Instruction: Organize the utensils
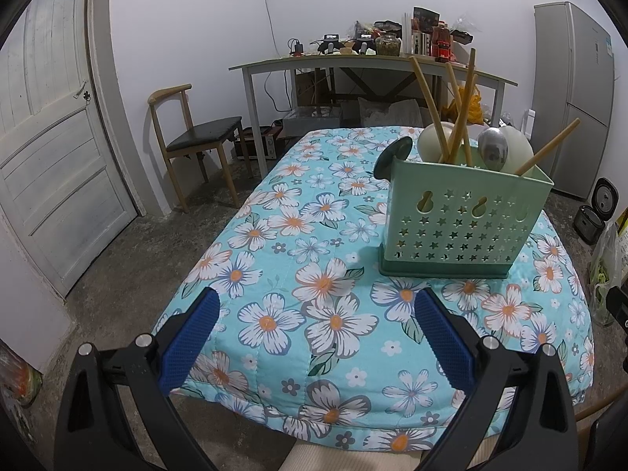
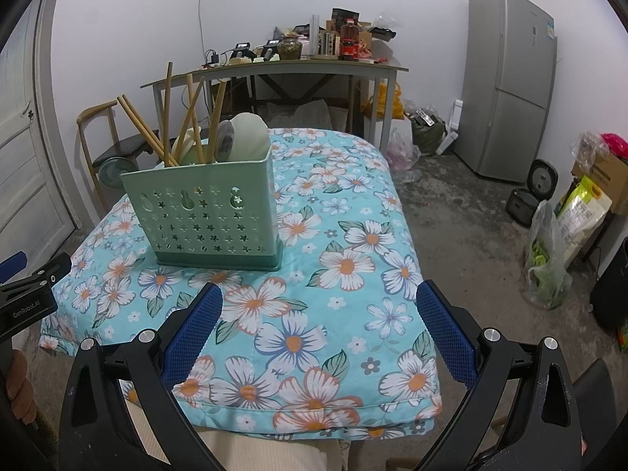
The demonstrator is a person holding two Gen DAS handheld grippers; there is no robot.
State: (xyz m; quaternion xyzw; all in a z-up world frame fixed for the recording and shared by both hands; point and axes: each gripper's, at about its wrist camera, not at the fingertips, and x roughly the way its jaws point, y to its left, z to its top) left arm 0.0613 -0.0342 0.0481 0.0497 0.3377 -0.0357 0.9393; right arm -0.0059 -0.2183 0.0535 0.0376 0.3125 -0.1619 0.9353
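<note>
Both the left gripper (image 1: 316, 306) and right gripper (image 2: 320, 302) were built of black frames, fitted with blue textured pads (image 1: 443, 337) and silver screws (image 2: 491, 334).

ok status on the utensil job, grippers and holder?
Left gripper open, empty. Right gripper open, empty. Green utensil holder upright on floral cloth, chopsticks and spoons inside. Nothing loose, path clear.

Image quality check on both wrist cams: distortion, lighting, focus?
Left wrist view: strong fisheye bend on the door and dark corner vignette; light soft and even, faint shadow beside the utensil holder; focus sharp. Right wrist view: same curvature on the fridge, black corners, dull sheen on the metal spoon, no blur.
</note>
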